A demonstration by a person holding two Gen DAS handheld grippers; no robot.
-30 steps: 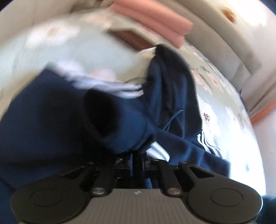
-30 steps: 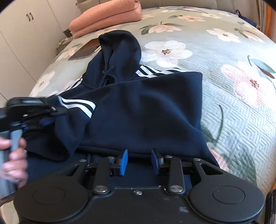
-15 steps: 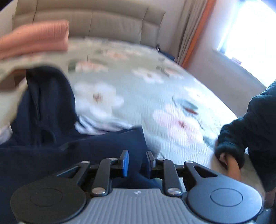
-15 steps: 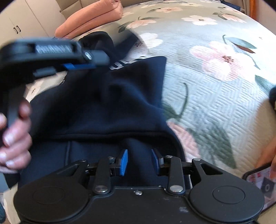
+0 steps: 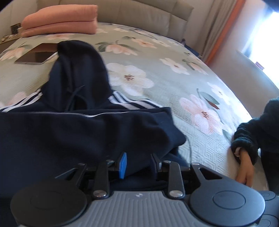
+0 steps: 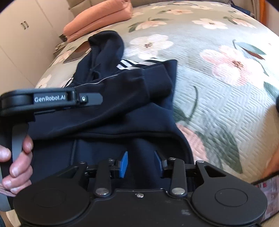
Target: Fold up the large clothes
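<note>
While the left tongs (image 5: 138,165) hung over the near edge of the navy hoodie (image 5: 83,132), their jaws stood apart and had just been opening, with dark cloth seen between the blue pads but not pinched. The right tongs (image 6: 140,164) were likewise spread, their jaws also just widening a little, above the hoodie's near hem, gripping nothing. Left of the right tongs, a hand (image 6: 16,165) held the left tool's handle. Ahead of both tongs the hoodie lay on the flowered bedspread (image 5: 174,83), one sleeve folded across its body, white stripes showing at the shoulders, the hood pointing away. Beyond the hood lay a flat tablet (image 5: 36,55), and farther off a folded pink blanket (image 5: 61,21) by the headboard (image 5: 139,12).
</note>
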